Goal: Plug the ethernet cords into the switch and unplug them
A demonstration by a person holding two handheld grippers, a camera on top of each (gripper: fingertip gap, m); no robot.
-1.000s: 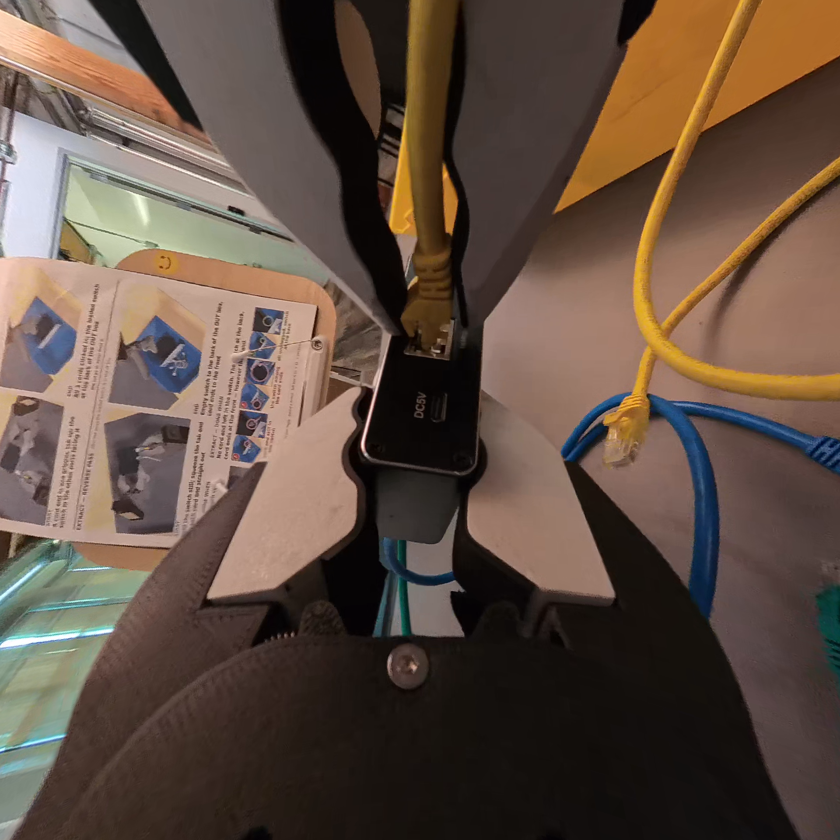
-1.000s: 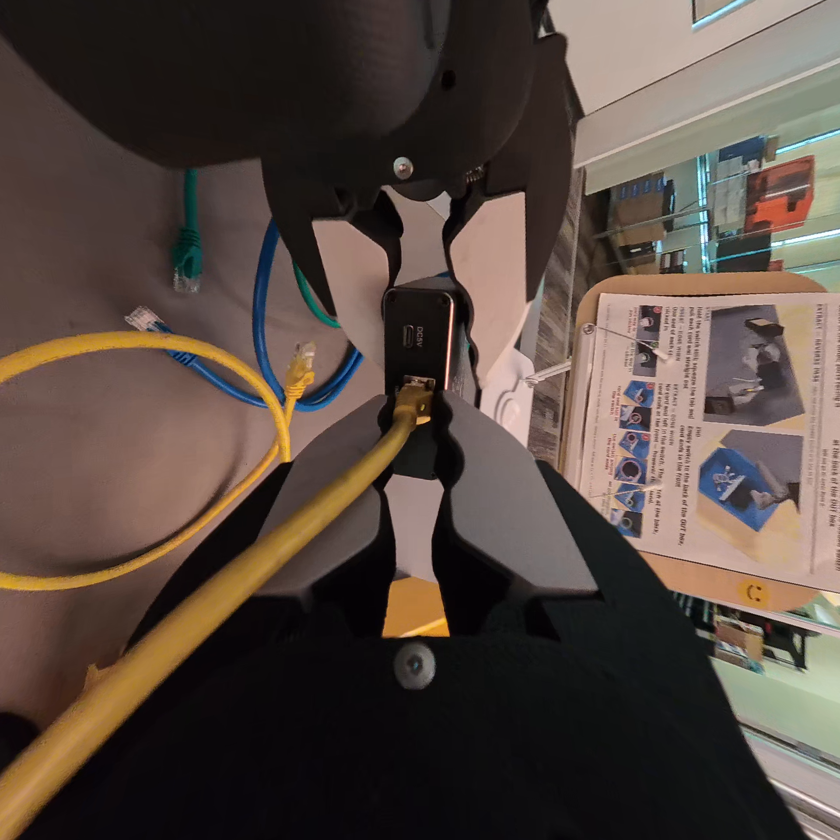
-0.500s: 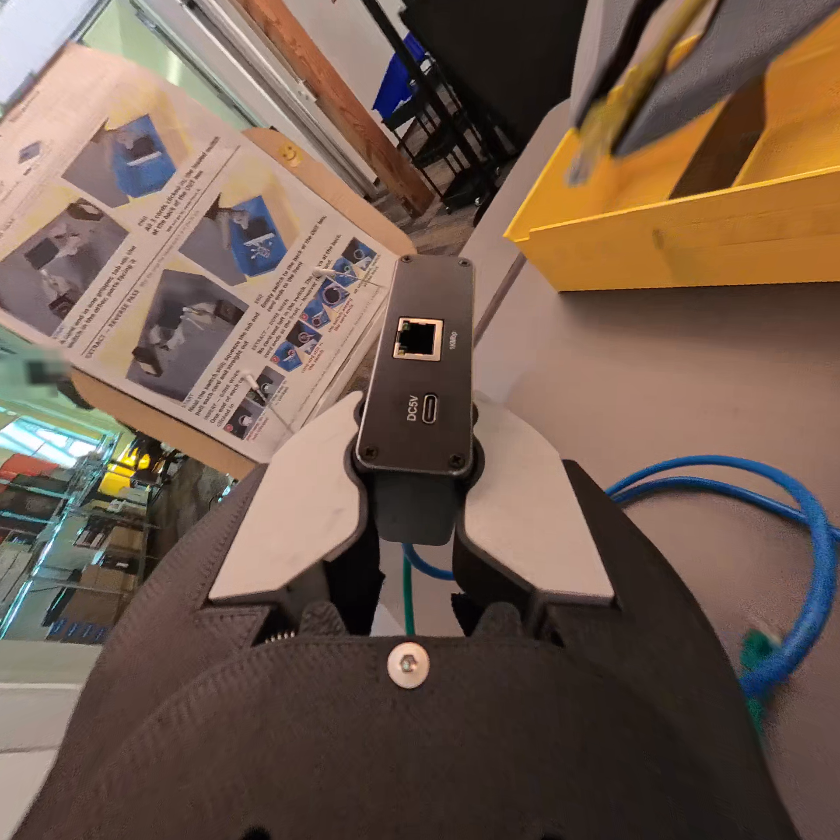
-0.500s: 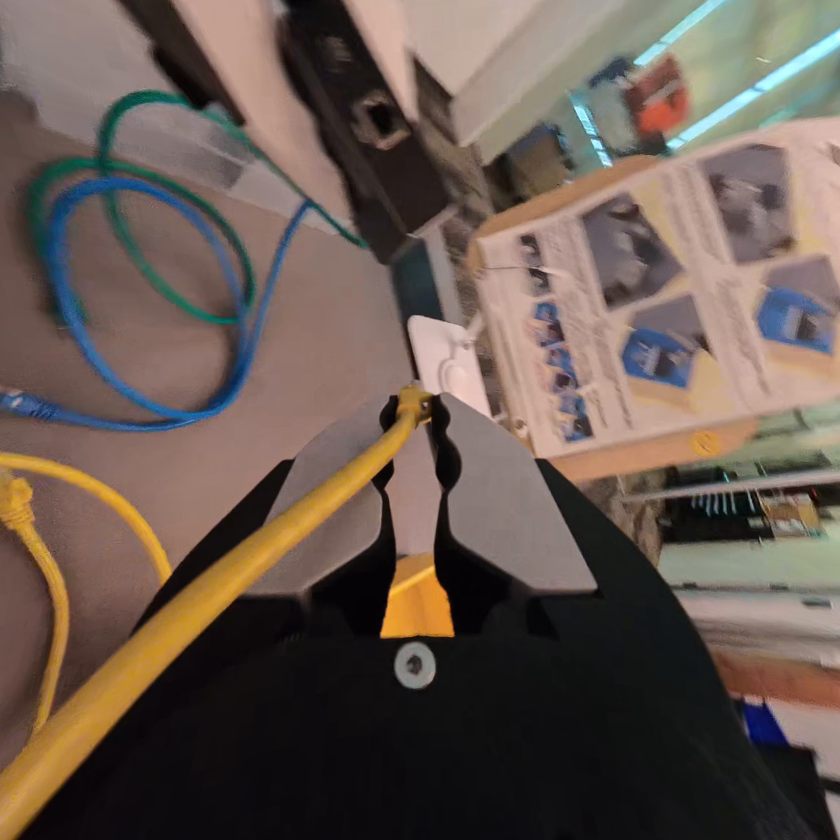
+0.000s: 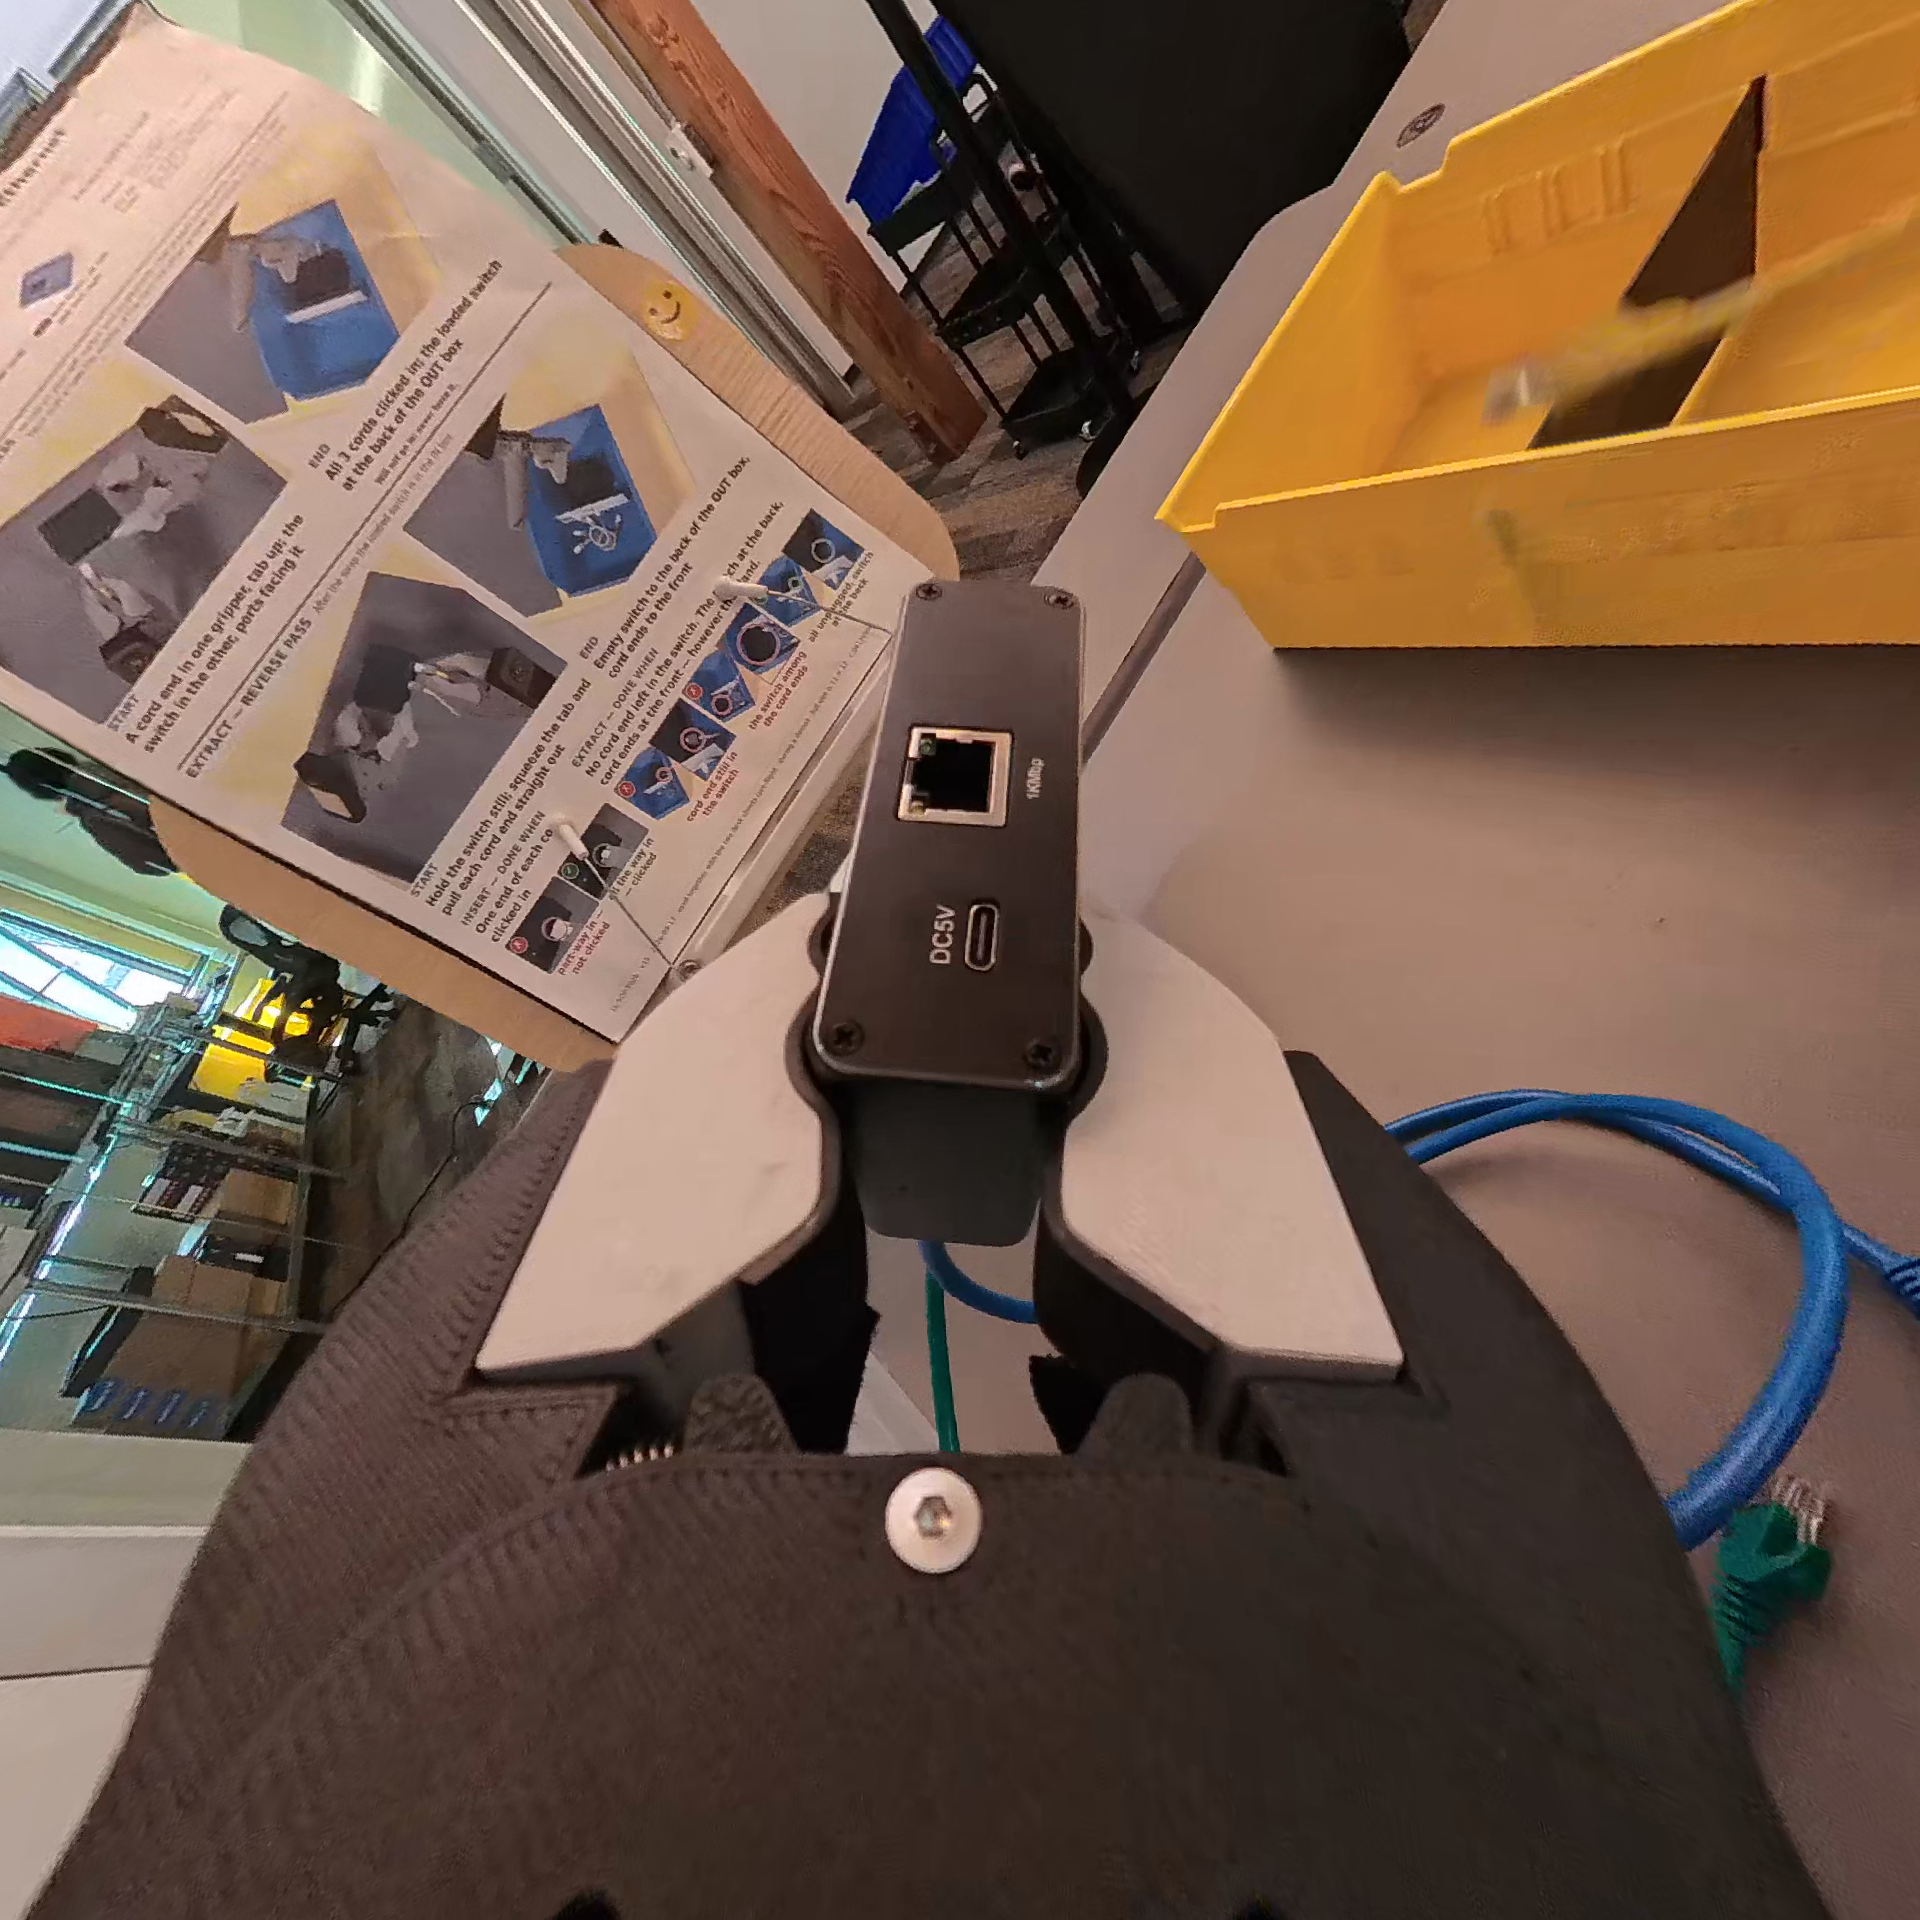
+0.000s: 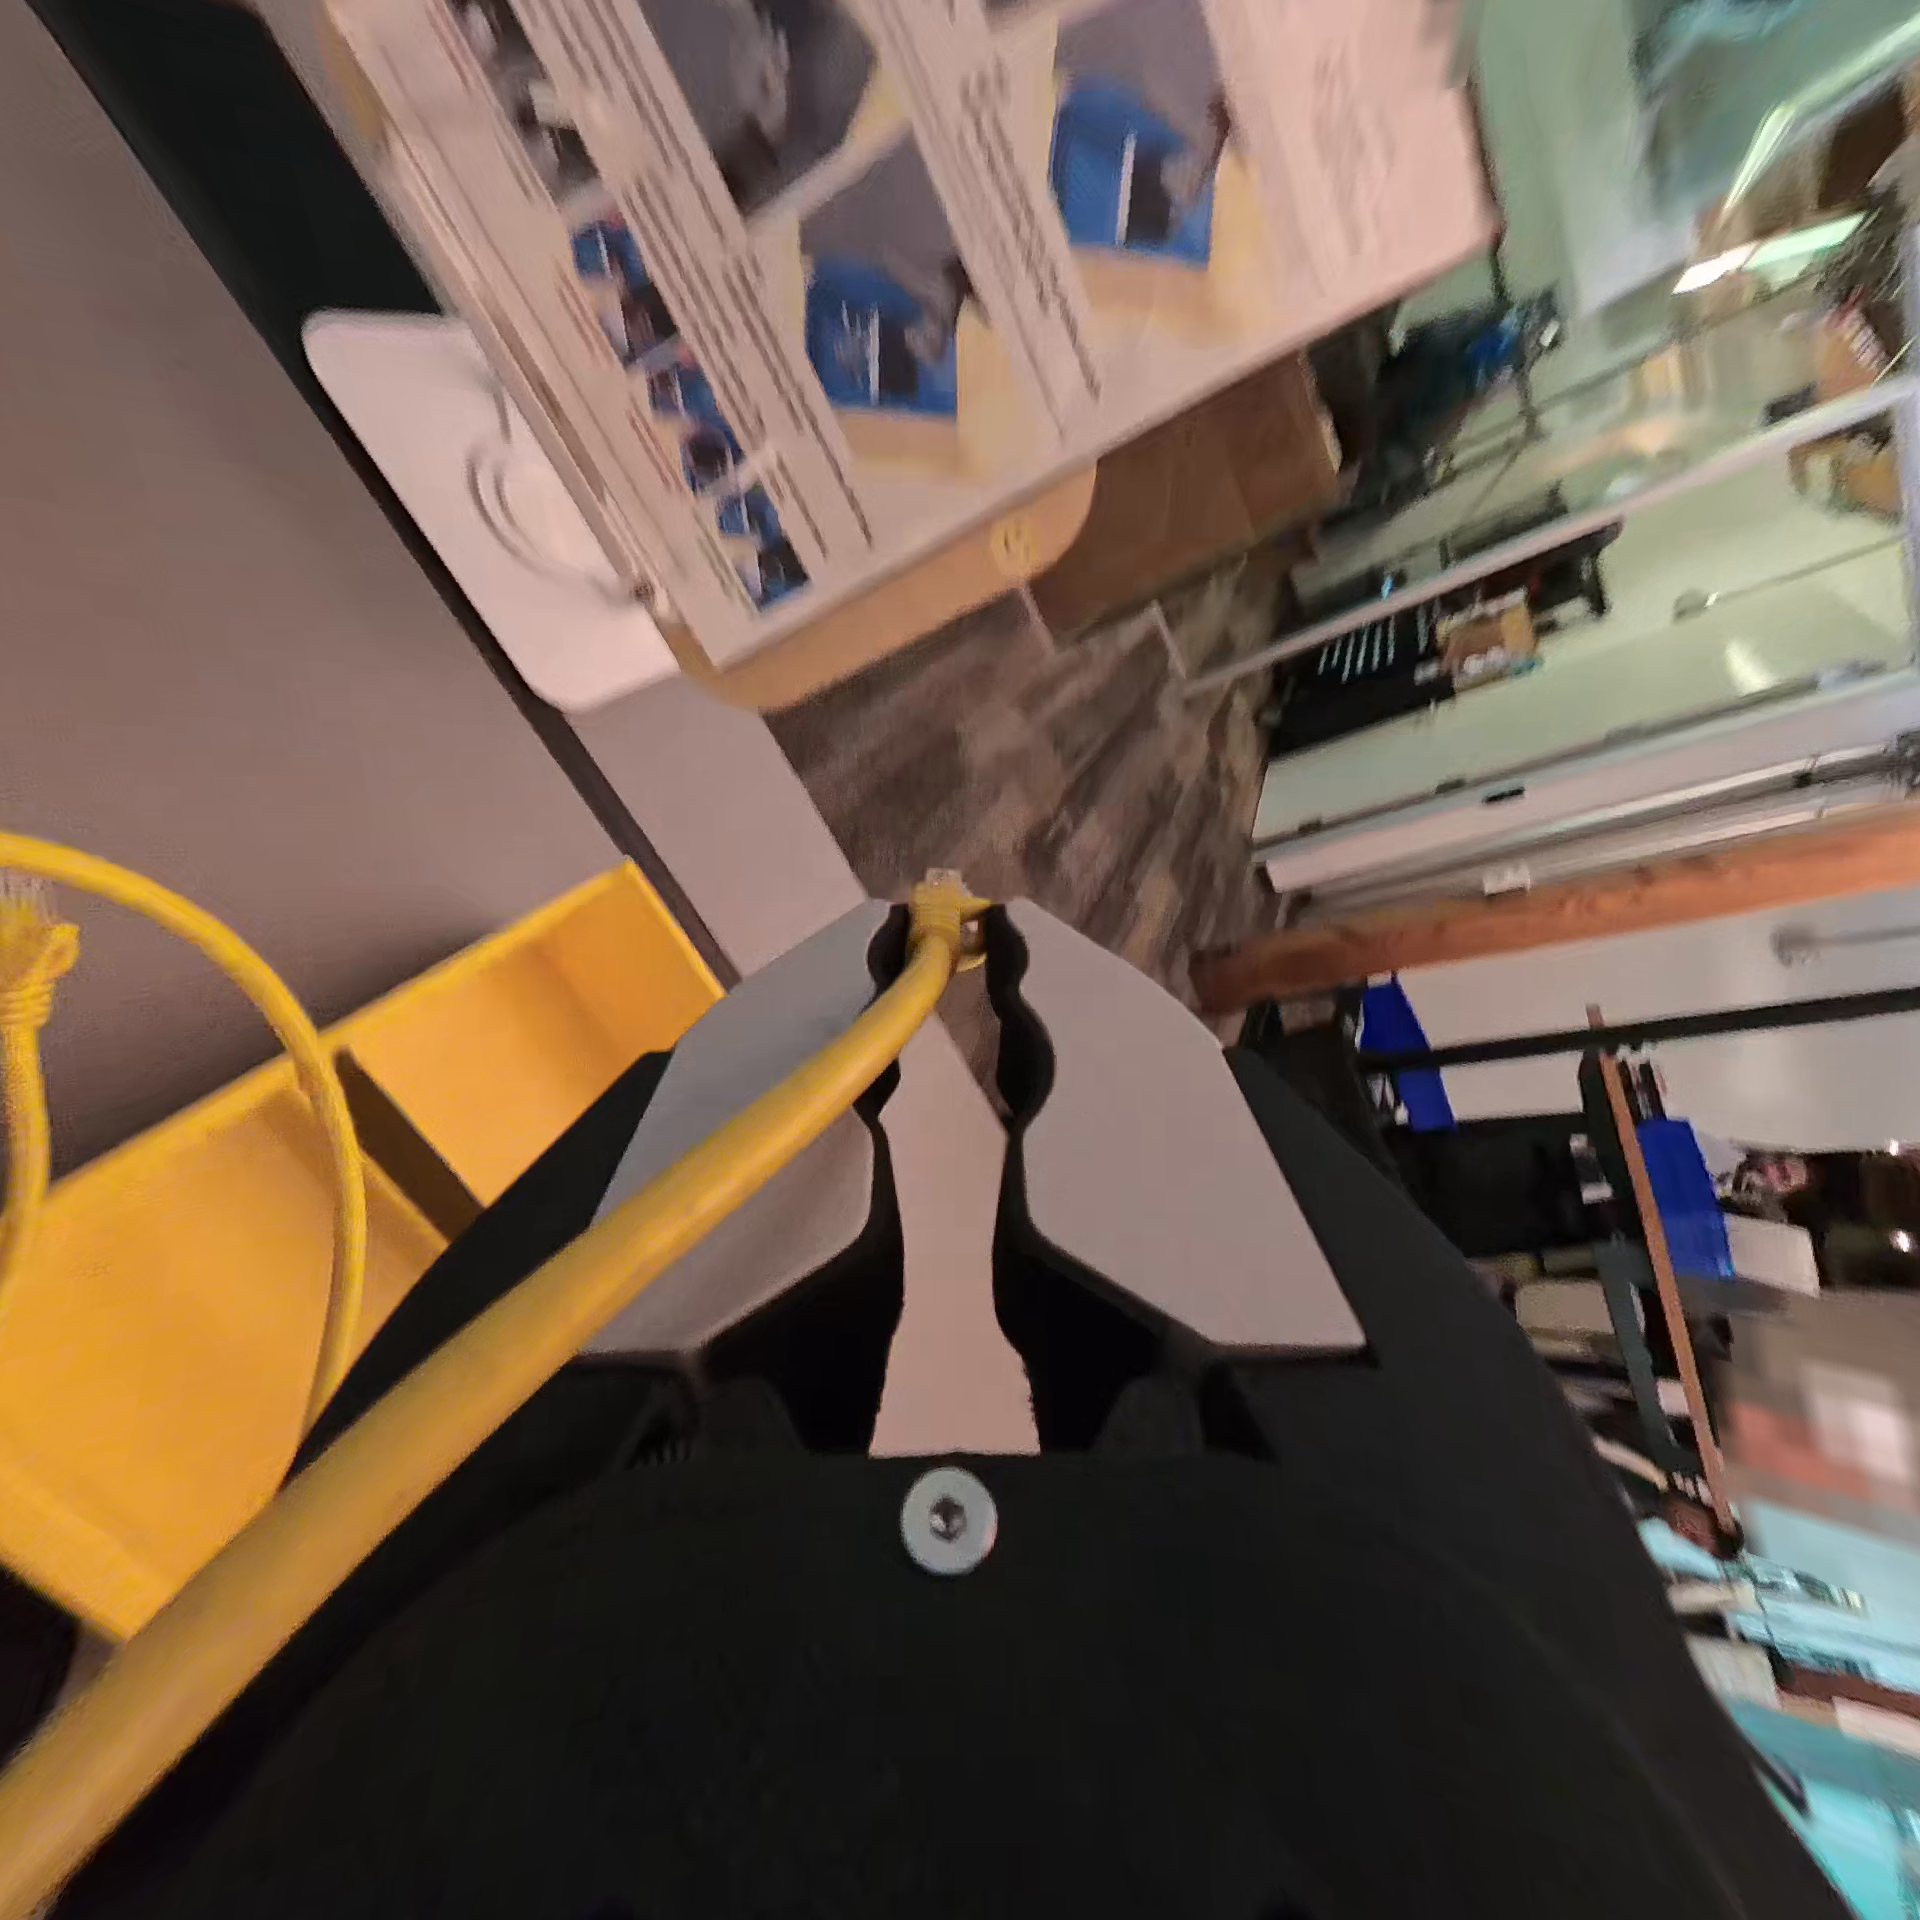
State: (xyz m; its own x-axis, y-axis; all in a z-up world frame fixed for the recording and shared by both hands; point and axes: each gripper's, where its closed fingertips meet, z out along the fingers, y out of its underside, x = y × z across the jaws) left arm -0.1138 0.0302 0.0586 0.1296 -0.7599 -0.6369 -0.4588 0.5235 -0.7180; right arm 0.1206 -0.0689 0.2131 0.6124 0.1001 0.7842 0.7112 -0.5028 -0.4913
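My left gripper (image 5: 948, 1023) is shut on the black switch (image 5: 961, 831), held upright above the grey table; its end port (image 5: 954, 774) faces me and is empty. A blue cord (image 5: 1766, 1226) and a green cord plug (image 5: 1766, 1558) lie on the table to the right, and both cords run down behind the switch. My right gripper (image 6: 943, 920) is shut on the plug end of the yellow cord (image 6: 727, 1122); the plug sticks out past the fingertips. That plug shows blurred in the left wrist view (image 5: 1600, 353), over the yellow bin. The cord's other end (image 6: 31, 945) hangs at left.
A yellow divided bin (image 5: 1507, 520) stands on the grey table (image 5: 1455, 883) at the far right; it also shows in the right wrist view (image 6: 208, 1195). An instruction sheet on a wooden board (image 5: 416, 540) stands beyond the table edge on a white base (image 6: 457, 499). The left gripper's tips are roughly 30 cm from the right gripper's.
The yellow plug came out of the switch's end port. My right gripper carried it away toward the yellow bin. My left gripper keeps the switch and has tilted it.
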